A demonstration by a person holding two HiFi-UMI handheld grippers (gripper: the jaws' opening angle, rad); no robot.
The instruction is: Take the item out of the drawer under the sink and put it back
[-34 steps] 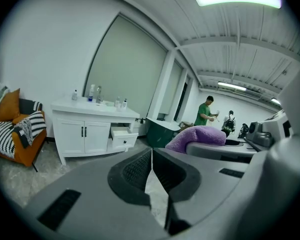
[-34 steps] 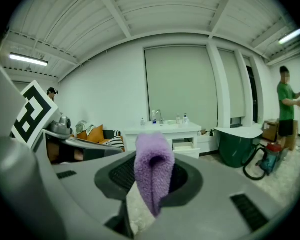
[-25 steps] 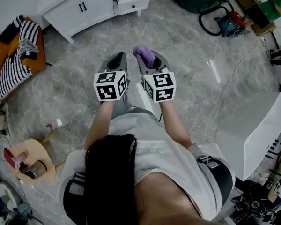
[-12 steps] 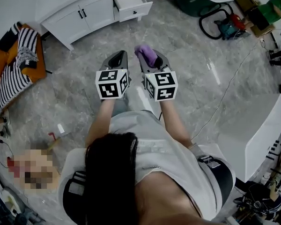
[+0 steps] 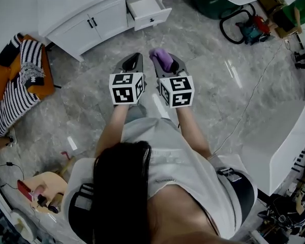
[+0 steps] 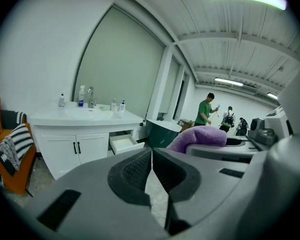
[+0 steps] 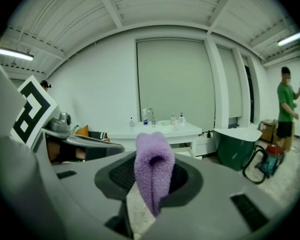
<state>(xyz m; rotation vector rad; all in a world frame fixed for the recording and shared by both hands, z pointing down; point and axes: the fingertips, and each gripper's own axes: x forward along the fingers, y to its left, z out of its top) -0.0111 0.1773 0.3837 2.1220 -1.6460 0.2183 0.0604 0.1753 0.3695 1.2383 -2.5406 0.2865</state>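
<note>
Purple cloth: out of the open, seemingly empty drawer, pinched folded in the right gripper well short of it; left gripper closed, holding nothing; return outstanding.

Left of you: orange chair draped with a striped throw. Ahead, right: dark green tub, with a vacuum just beside it. Right of you: white tub. A thin cable crosses the marble floor. Small round wooden table low left.
</note>
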